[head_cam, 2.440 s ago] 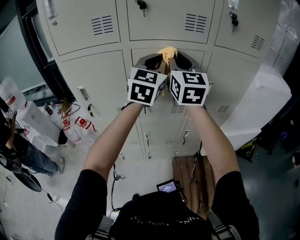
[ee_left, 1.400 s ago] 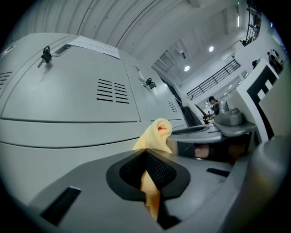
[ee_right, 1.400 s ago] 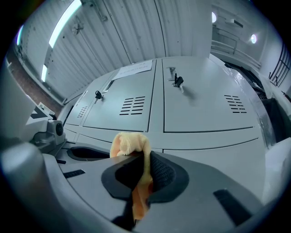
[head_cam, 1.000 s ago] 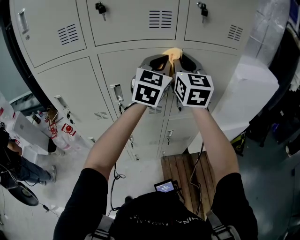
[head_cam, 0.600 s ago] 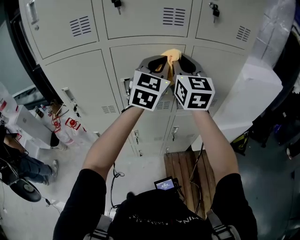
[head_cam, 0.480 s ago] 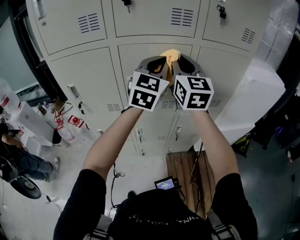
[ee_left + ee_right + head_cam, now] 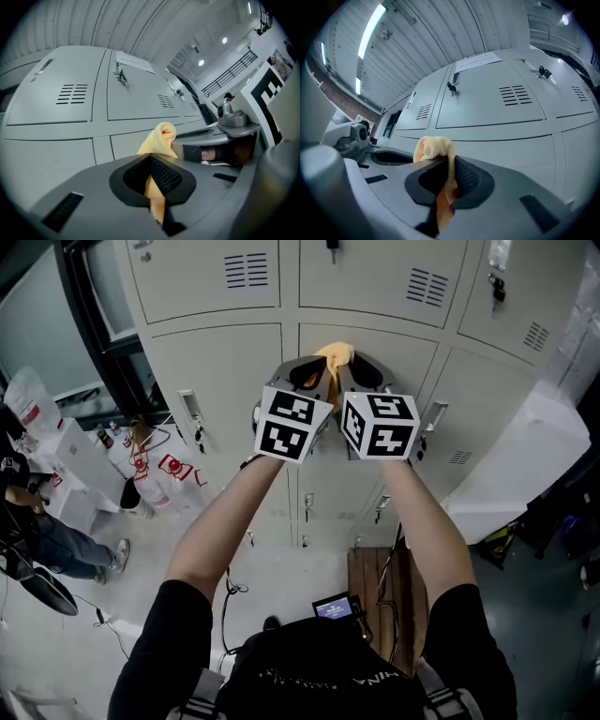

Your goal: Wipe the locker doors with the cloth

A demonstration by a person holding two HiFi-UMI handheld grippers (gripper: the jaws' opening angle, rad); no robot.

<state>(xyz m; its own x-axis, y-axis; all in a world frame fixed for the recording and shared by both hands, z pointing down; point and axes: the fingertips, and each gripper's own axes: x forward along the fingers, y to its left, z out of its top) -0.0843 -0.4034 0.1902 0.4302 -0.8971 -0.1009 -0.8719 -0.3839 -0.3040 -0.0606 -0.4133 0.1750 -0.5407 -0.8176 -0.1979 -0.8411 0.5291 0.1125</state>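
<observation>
a person's two bare forearms (image 7: 220,531) reach forward, one gripper in each hand. the left gripper (image 7: 312,373) and the right gripper (image 7: 361,371) sit side by side, their marker cubes nearly touching. each has its jaws pressed together on the one yellow cloth (image 7: 336,354), which bunches out past both sets of tips, between the two. just beyond the bunched end stands a grey locker door (image 7: 403,352), one of at least six in view; whether cloth meets metal cannot be told.
</observation>
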